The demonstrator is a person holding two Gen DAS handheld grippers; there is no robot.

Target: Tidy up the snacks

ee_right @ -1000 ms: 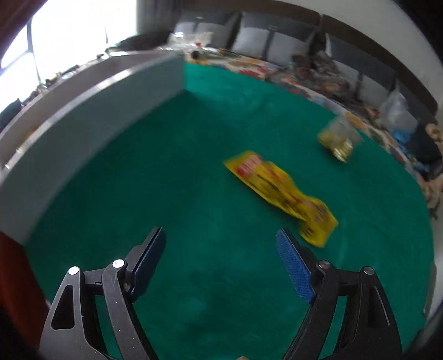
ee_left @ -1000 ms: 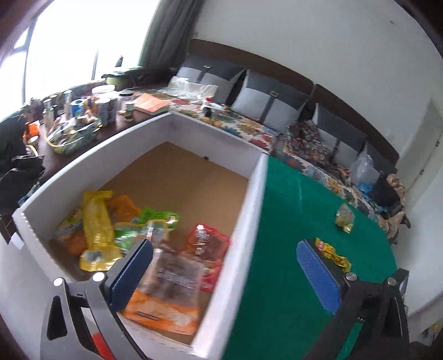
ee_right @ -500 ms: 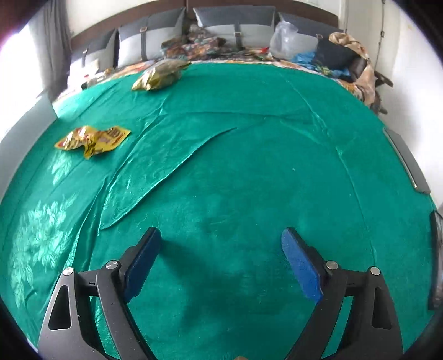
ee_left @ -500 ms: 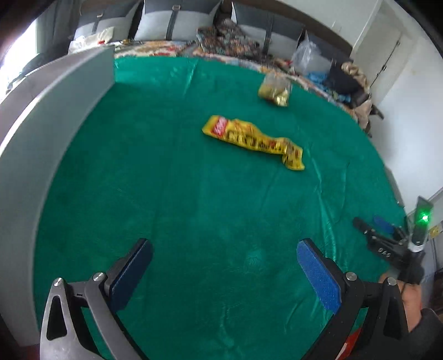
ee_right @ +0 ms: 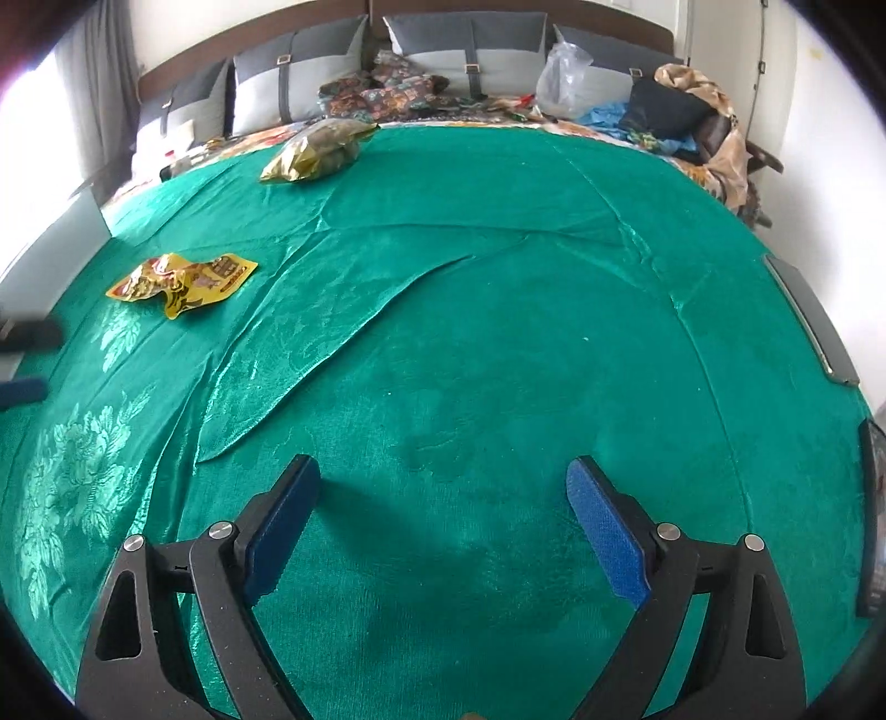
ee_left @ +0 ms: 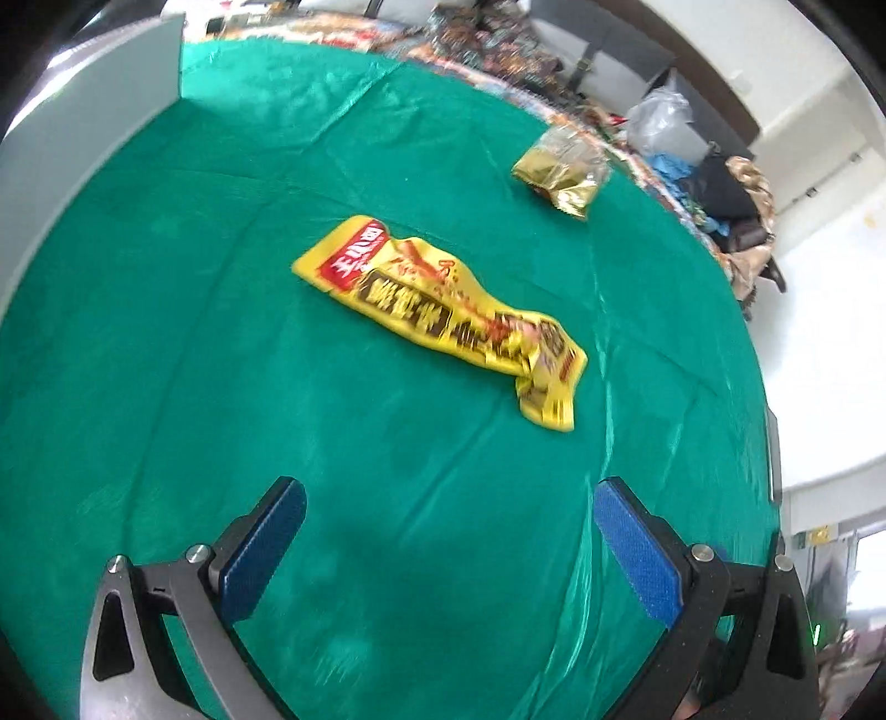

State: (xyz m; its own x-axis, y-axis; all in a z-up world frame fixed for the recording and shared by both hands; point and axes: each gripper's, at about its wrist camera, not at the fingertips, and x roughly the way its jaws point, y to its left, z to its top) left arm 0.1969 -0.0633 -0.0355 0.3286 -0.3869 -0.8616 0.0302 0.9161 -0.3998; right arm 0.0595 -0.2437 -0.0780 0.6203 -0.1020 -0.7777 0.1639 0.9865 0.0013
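A long yellow snack packet (ee_left: pixel 443 315) with red and brown print lies flat on the green tablecloth (ee_left: pixel 166 360), just ahead of my left gripper (ee_left: pixel 448 531), which is open and empty above the cloth. A gold foil snack bag (ee_left: pixel 559 171) lies farther away near the table's far edge. In the right wrist view the yellow packet (ee_right: pixel 183 279) lies at the far left and the gold bag (ee_right: pixel 318 149) at the back. My right gripper (ee_right: pixel 443 515) is open and empty over bare cloth, far from both.
The white wall of the snack box (ee_left: pixel 83 127) stands at the left of the table. A sofa with grey cushions (ee_right: pixel 443 50), a plastic bag (ee_right: pixel 559 72) and cluttered fabric lie behind the table. Dark flat objects (ee_right: pixel 814 321) sit at the table's right edge.
My left gripper swung away from the box holding snacks to the table and has closed in on the yellow packet. My right gripper turned right, away from the packet, then held about still.
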